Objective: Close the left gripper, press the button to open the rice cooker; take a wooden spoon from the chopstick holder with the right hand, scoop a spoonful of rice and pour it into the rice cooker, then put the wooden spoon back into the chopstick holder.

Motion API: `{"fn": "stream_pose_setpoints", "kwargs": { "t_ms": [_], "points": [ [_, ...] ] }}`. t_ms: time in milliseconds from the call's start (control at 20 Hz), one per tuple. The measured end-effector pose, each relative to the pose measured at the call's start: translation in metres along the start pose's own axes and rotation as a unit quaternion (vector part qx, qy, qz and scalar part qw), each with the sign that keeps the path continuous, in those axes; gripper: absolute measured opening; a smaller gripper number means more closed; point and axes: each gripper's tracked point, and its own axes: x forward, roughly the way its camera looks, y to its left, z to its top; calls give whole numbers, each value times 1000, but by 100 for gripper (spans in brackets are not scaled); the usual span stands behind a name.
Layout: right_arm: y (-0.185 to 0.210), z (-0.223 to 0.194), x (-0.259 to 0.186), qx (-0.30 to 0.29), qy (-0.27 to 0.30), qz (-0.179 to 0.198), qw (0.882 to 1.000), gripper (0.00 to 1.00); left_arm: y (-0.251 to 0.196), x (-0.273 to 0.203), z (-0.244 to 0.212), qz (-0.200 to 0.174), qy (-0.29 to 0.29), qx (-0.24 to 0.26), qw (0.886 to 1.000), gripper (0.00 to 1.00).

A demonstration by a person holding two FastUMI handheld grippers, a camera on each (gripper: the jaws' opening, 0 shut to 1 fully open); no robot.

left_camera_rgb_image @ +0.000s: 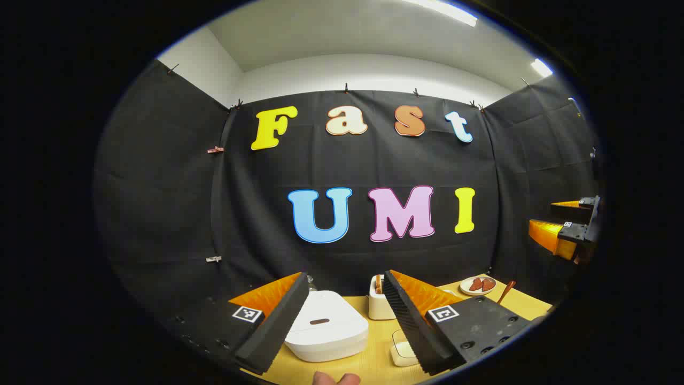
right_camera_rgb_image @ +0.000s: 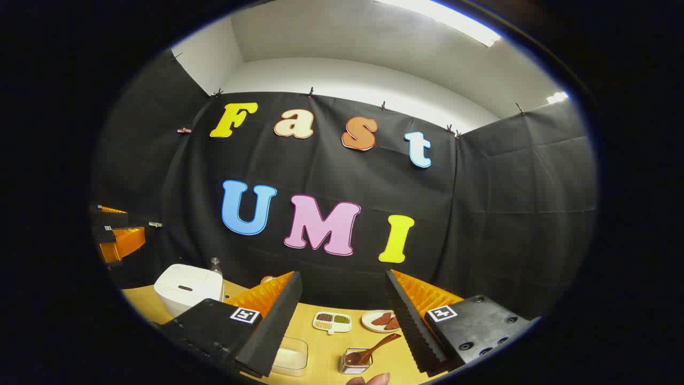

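- Left gripper view has the left gripper (left_camera_rgb_image: 342, 321) at the bottom of the frame, with its two fingers spread wide and nothing between them.
- Between these fingers, low in the middle of the frame, the white rice cooker (left_camera_rgb_image: 327, 326) stands on the yellow table (left_camera_rgb_image: 374, 363), and its lid is down.
- Just right of the rice cooker stands the white chopstick holder (left_camera_rgb_image: 380, 306), with brown wooden sticks rising from it; the inner edge of the right finger covers part of it.
- At the right edge of this view, the right gripper (left_camera_rgb_image: 572, 227) hangs in the air, well above the table; I cannot tell its state from here.
- In the right gripper view, the right gripper (right_camera_rgb_image: 344, 321) is at the bottom, its fingers also wide apart and empty.
- Here the rice cooker (right_camera_rgb_image: 187, 289) is in the lower left, closed.
- Low in the middle, a wooden spoon (right_camera_rgb_image: 380, 343) leans in a small clear jar (right_camera_rgb_image: 355, 361).
- Behind it lie a divided dish (right_camera_rgb_image: 332, 321) of grains and a small plate (right_camera_rgb_image: 382, 321).
- A clear box (right_camera_rgb_image: 291, 355) is just beside the left finger.
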Motion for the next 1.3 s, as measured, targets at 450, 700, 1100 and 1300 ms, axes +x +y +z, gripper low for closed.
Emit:
{"fn": "stream_pose_setpoints", "kwargs": {
  "t_ms": [450,700,1100,1300],
  "points": [
    [-2,0,0,-8,-1,-9,1000,97,3,4,-2,13,-1,0,1000,97],
    [-5,0,-2,-17,-4,-14,1000,97,4,4,-4,15,1,-4,1000,97],
    [-3,-2,-3,-14,0,-16,1000,97,2,3,-2,3,-1,-5,1000,97],
    [-4,-1,-6,-15,-3,-17,1000,97,-13,7,0,-43,0,-16,999,72]
  ]
}}
